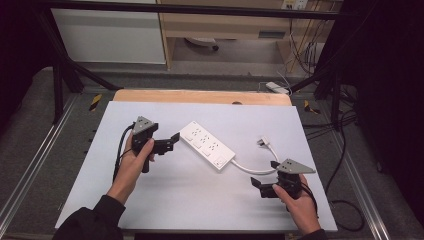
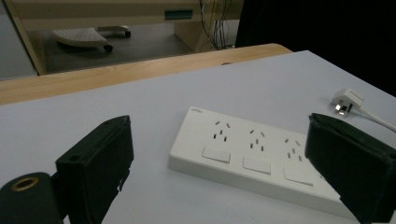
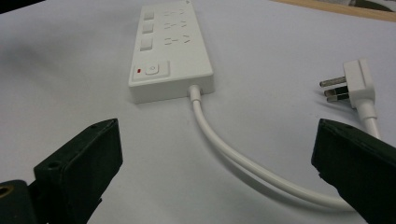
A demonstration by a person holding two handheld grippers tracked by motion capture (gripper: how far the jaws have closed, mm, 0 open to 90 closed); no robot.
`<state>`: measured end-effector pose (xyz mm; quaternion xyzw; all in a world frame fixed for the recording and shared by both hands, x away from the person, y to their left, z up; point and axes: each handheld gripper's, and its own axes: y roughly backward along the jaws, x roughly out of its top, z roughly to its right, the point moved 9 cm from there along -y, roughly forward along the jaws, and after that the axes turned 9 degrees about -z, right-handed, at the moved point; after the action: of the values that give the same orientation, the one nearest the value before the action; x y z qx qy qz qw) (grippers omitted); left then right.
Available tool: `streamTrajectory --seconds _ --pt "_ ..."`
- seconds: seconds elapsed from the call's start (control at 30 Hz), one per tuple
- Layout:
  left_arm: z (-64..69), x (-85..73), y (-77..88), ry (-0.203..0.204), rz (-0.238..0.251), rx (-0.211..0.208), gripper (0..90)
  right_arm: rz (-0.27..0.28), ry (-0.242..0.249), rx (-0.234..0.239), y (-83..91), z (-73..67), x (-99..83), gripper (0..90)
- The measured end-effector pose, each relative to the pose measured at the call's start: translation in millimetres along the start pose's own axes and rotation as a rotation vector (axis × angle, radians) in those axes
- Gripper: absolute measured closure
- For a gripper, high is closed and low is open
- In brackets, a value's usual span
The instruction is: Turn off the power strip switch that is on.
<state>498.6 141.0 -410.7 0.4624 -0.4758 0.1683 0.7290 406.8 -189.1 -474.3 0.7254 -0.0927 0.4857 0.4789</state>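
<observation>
White power strip [image 1: 207, 145] — flat, unplugged

Lighting: even, overhead — white table sheet [image 1: 200, 200] bright, surroundings falling to black at both sides. Shadows: soft, faint, under the power strip [image 3: 168, 51]. Glare: none. Focus: gripper views slightly soft and grainy — near black jaws blurred.
</observation>
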Motion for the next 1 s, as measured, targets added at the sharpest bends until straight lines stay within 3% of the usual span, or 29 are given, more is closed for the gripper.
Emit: streamTrajectory --seconds 0.47,1.0 --pt "2.6 -15.7 41.1 0.01 0.045 -0.008 7.0 -0.007 0.007 0.002 -0.8 -0.6 -0.8 2.3" --pt "-4.1 -50.4 78.9 0.023 0.057 0.018 6.8 -0.017 0.012 -0.007 -2.4 -0.3 -1.9 2.6"
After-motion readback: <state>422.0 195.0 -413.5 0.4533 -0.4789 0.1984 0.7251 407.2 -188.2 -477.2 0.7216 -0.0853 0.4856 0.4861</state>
